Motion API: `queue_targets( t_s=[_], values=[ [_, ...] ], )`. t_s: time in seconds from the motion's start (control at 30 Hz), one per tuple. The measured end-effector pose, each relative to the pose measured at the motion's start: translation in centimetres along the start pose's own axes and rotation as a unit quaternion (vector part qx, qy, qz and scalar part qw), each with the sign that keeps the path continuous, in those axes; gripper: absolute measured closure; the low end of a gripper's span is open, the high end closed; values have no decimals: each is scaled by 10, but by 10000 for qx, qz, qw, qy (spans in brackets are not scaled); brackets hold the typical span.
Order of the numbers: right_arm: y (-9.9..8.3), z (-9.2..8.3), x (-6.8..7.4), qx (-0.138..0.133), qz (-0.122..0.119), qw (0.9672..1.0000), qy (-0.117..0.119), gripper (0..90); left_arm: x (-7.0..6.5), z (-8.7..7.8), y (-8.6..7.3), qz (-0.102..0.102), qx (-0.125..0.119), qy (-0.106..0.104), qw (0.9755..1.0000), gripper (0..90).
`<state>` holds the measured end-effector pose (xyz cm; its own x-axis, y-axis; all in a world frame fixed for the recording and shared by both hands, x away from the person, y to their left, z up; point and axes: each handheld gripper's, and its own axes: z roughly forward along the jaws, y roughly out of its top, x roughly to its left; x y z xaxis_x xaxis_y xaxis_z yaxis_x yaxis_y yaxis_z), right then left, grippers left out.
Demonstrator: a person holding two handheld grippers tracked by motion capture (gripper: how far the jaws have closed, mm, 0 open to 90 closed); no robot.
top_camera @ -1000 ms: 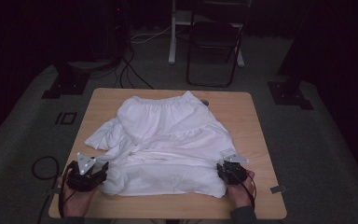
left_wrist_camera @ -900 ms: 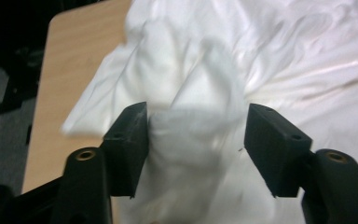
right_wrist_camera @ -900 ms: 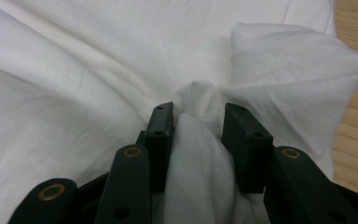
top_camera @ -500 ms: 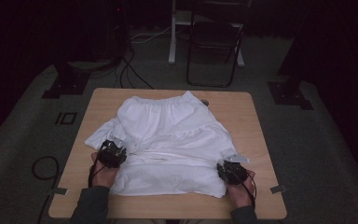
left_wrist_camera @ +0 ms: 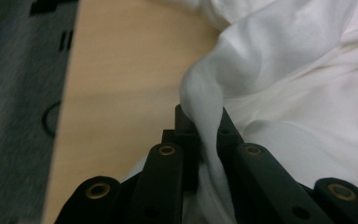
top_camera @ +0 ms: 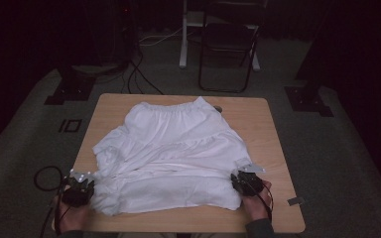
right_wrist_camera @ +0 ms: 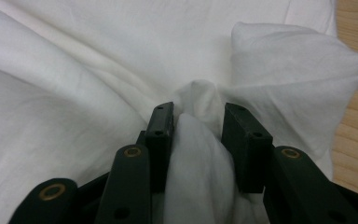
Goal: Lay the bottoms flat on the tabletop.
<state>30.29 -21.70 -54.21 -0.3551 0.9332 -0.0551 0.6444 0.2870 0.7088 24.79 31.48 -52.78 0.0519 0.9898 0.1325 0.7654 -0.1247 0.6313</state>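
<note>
A white skirt-like garment [top_camera: 178, 148] lies spread on the wooden table [top_camera: 258, 119], gathered waistband at the far side and hem folded toward me. My left gripper [top_camera: 82, 186] sits at the near left corner of the cloth. Its jaws have just been closing, and in the left gripper view the left gripper [left_wrist_camera: 205, 121] pinches a raised ridge of the white garment [left_wrist_camera: 298, 93]. My right gripper [top_camera: 245, 181] rests at the near right corner. In the right gripper view the right gripper [right_wrist_camera: 198, 116] is shut on a bunched fold of the garment [right_wrist_camera: 98, 70].
Bare table wood [left_wrist_camera: 121, 70] shows left of the cloth, and more of the table [right_wrist_camera: 354, 121] to its right. A folding chair [top_camera: 228, 49], floor cables [top_camera: 139, 74] and two dark stand bases [top_camera: 69, 89] [top_camera: 307, 99] lie beyond the table. A cable loop [top_camera: 44, 176] sits at the near left.
My left gripper went in over the garment's left edge, then came back to the near left corner and shut on the cloth. The right gripper stayed put.
</note>
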Motion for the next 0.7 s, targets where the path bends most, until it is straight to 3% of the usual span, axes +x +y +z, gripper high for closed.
queue_targets(
  t_s=[0.27,0.37,0.53,0.7],
  values=[
    [-2,-4,-4,80,9,10000,-4,643,19,-19,-27,-334,121,230,9991,853],
    [-5,-8,-7,155,6,9999,-19,644,17,-24,-28,-220,74,193,9995,835],
    [-12,-19,-11,305,45,9995,-29,644,7,-35,-17,24,-291,-2,9996,587],
    [-14,-28,-14,527,84,9985,158,660,-12,-48,9,320,-754,-162,9965,470]
  ],
)
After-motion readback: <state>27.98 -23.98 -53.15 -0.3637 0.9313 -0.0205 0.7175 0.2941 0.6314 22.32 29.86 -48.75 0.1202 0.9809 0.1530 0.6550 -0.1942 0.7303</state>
